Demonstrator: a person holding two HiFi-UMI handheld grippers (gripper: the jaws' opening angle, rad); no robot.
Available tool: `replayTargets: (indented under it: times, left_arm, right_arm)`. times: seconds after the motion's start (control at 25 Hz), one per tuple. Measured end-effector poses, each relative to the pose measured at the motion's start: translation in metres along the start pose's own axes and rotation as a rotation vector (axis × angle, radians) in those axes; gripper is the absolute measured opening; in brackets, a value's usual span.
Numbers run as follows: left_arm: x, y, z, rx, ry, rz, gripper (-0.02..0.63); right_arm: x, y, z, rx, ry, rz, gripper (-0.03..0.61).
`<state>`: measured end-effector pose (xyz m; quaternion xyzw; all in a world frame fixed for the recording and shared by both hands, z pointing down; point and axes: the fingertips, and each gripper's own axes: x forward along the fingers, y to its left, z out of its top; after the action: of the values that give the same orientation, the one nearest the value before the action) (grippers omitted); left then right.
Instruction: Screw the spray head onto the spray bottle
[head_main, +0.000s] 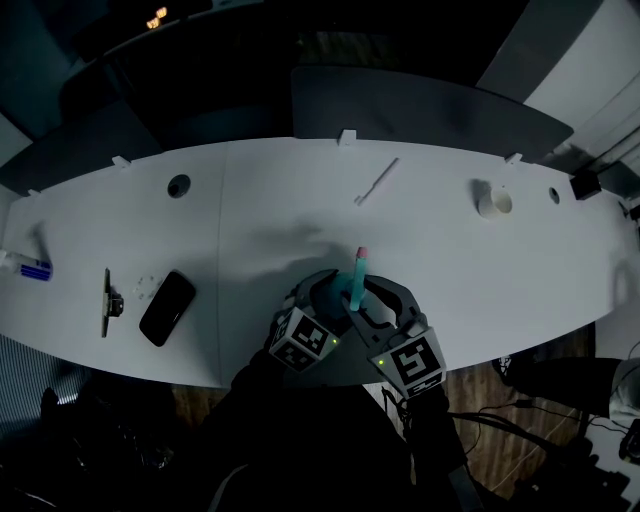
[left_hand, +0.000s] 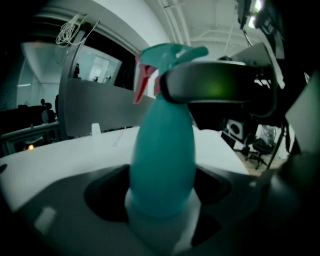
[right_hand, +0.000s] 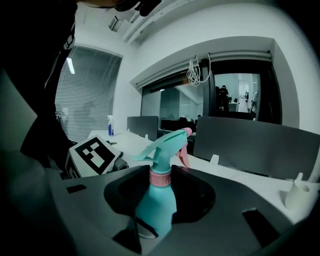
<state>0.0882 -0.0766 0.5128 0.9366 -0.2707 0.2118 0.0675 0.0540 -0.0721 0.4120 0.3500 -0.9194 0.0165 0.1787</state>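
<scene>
A teal spray bottle (head_main: 352, 287) is held over the front edge of the white table (head_main: 260, 220), between both grippers. Its teal spray head (right_hand: 162, 145) with a pink trigger sits on the neck above a pink collar (right_hand: 160, 178). My left gripper (left_hand: 162, 200) is shut on the bottle's wide body (left_hand: 162, 160), low down near its white base. My right gripper (right_hand: 157, 200) is shut at the neck under the spray head (left_hand: 170, 55); one of its grey jaws crosses the collar in the left gripper view. In the head view the left gripper (head_main: 322, 300) and right gripper (head_main: 372, 305) stand side by side.
A black phone (head_main: 167, 307) and a thin black tool (head_main: 108, 301) lie at the front left. A blue-capped item (head_main: 30, 267) is at the far left edge. A white stick (head_main: 377, 181) and a white cup (head_main: 494, 201) lie farther back. Grey partitions stand behind the table.
</scene>
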Motion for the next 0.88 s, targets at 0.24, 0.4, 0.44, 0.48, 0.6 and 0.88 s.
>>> replayTargets:
  times: [0.24,0.4,0.44,0.48,0.6,0.88]
  left_arm:
    - [0.001,0.000,0.001,0.000,-0.002,0.001,0.393]
    - [-0.002,-0.001,-0.005,0.093,0.047,-0.126,0.425]
    - [-0.001,-0.003,-0.004,0.104,0.058,-0.177,0.437]
    - [0.001,-0.004,-0.002,0.106,0.063,-0.225,0.431]
    - [0.004,-0.006,0.003,0.087,0.056,-0.251,0.393]
    - [-0.002,0.005,0.003,-0.081,-0.003,0.161,0.390]
  right_arm:
    - [0.000,-0.002,-0.003,0.009,-0.006,-0.015,0.140]
    - [-0.001,-0.002,-0.003,0.024,0.010,0.030,0.139]
    - [-0.001,-0.002,-0.003,0.024,0.012,0.043,0.140]
    - [-0.001,-0.004,-0.002,0.025,0.015,0.052,0.140]
    - [0.000,-0.008,-0.003,0.053,0.004,0.049,0.139]
    - [-0.005,-0.006,0.002,0.129,-0.114,-0.193,0.138]
